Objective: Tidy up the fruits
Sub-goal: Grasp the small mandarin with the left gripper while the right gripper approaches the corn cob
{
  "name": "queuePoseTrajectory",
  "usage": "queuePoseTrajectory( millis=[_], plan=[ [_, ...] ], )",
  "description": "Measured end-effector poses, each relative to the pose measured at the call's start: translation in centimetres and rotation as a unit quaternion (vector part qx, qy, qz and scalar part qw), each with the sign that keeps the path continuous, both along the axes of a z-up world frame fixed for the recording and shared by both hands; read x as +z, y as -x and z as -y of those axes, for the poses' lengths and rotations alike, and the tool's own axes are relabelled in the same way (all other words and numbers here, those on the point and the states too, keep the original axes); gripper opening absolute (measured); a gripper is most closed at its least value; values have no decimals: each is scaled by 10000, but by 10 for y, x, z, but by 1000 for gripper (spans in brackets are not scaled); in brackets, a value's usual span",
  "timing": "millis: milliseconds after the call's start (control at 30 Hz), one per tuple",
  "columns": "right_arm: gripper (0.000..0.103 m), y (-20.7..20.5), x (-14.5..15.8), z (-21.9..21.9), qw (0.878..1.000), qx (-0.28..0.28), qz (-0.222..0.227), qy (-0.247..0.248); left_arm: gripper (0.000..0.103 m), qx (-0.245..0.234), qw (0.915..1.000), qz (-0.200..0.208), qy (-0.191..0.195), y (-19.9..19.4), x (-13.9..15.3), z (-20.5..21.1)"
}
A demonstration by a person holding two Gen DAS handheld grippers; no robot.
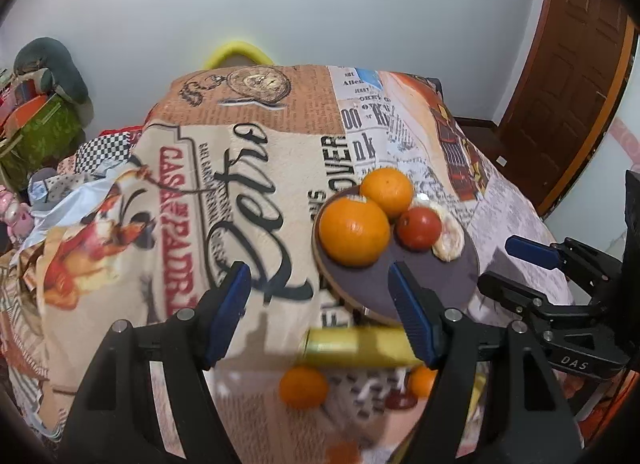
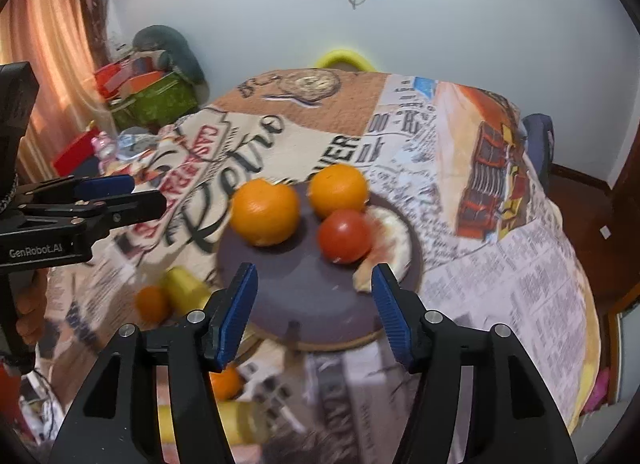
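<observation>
A dark round plate sits on the printed tablecloth. It holds two oranges, a red tomato and a pale peeled fruit piece. Loose on the cloth near me lie a yellow banana and small oranges. My left gripper is open and empty, left of the plate's near rim. My right gripper is open and empty over the plate's near edge; it also shows in the left wrist view.
The tablecloth drapes over the table edges. A cluttered pile with green boxes stands at the left. A wooden door is at the right. A yellow chair back rises behind the table.
</observation>
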State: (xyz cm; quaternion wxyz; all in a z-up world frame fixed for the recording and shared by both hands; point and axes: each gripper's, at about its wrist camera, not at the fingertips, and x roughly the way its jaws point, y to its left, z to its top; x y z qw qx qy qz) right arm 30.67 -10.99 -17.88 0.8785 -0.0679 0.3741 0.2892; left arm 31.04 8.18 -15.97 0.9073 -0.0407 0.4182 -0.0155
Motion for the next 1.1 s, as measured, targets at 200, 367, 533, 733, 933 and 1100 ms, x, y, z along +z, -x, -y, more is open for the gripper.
queuePoseTrajectory(
  millis=[200,367,533,733,933,1100],
  plan=[
    [56,25,-13,-15,9996,242,-106,112,71,19,9998,-202,-43,34,-15,-8],
    [56,26,-32,-28,9985,372,-337,221,71,18,9988,-485,76,51,-41,-14],
    [56,23,-44,-37,9976,431,-494,220,70,-17,9973,-704,191,53,-65,-15],
    [45,22,-53,-45,9964,502,-636,257,50,-189,9960,-810,335,44,-79,-10],
    [38,23,-54,-47,9962,500,-641,301,37,-162,9954,-824,471,39,-87,-13],
    [38,33,-50,-56,9942,750,-733,237,37,-53,9966,-707,420,51,-80,-21]
  ],
)
